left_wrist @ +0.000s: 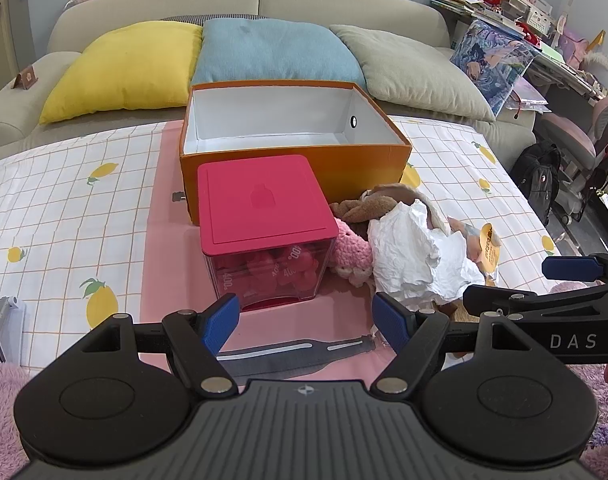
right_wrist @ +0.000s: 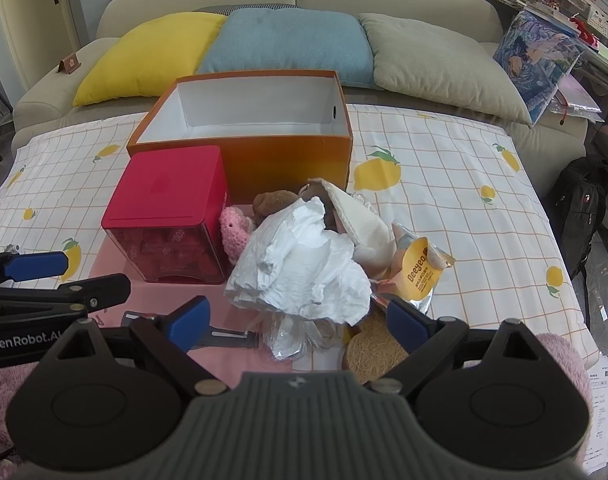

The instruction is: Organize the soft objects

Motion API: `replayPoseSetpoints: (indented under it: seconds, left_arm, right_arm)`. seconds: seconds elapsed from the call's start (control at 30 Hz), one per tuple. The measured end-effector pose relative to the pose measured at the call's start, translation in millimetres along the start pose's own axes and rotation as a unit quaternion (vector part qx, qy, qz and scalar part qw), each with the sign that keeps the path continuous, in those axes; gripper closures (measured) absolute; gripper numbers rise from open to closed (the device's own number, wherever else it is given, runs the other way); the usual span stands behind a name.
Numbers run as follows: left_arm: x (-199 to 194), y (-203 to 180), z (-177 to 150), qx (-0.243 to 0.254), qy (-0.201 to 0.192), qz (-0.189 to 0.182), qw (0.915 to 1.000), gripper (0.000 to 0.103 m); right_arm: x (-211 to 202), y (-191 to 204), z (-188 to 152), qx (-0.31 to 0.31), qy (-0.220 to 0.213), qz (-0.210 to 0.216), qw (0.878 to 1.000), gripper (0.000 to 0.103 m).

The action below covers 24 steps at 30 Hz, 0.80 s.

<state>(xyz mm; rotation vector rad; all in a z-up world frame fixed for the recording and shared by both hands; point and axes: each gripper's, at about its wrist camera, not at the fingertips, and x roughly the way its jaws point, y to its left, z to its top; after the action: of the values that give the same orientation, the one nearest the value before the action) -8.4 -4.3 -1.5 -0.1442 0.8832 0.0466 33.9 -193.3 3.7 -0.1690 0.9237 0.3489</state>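
An open orange box (left_wrist: 288,160) (right_wrist: 288,160) with a bare white inside stands mid-table. In front of it sits a red-lidded clear container (left_wrist: 260,200) (right_wrist: 168,188). A heap of soft things lies beside it: crumpled white paper (left_wrist: 416,256) (right_wrist: 304,264), a brown plush (left_wrist: 372,206) (right_wrist: 274,200), a pink knitted toy (left_wrist: 354,248) (right_wrist: 234,228), a cream cloth (right_wrist: 360,220) and a yellow snack packet (left_wrist: 489,252) (right_wrist: 420,268). My left gripper (left_wrist: 306,318) is open, near the container. My right gripper (right_wrist: 300,320) is open, just short of the paper.
A pink mat (left_wrist: 164,240) lies on a lemon-print cloth (right_wrist: 464,184). A grey strap (left_wrist: 296,354) lies under my left gripper. A straw-coloured pad (right_wrist: 374,350) sits under the heap. Yellow, blue and beige cushions (right_wrist: 288,40) line the sofa behind. A black backpack (right_wrist: 584,208) stands right.
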Motion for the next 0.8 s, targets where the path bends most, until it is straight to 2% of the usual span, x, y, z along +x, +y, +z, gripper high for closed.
replayPoseSetpoints:
  seconds: [0.2, 0.37, 0.53, 0.63, 0.7, 0.8]
  left_arm:
    - [0.6, 0.4, -1.2, 0.001, 0.002, -0.003, 1.0000, 0.014]
    - [2.2, -0.9, -1.1, 0.004, 0.006, -0.020, 0.9998, 0.014]
    - [5.6, -3.9, 1.7, 0.012, 0.010, -0.034, 0.9993, 0.014]
    - [10.4, -5.7, 3.9, 0.019, 0.016, -0.036, 0.9991, 0.015]
    - [15.0, -6.9, 4.8, 0.024, 0.021, -0.030, 0.9990, 0.015]
    - [20.5, -6.7, 6.0, 0.026, 0.030, -0.019, 0.9990, 0.017]
  right_arm:
    - [1.3, 0.4, -0.5, 0.001, 0.002, 0.001, 1.000, 0.009]
    - [4.5, -4.9, -0.9, 0.010, 0.006, 0.000, 1.000, 0.009]
    - [7.7, -22.4, 1.9, 0.033, 0.006, -0.007, 0.999, 0.018]
    - [13.6, -31.3, 4.1, 0.043, 0.005, -0.009, 0.999, 0.018]
    - [20.6, -33.8, 7.8, 0.051, 0.009, -0.005, 0.999, 0.016]
    - [35.5, -31.6, 16.0, 0.058, 0.017, 0.011, 0.998, 0.007]
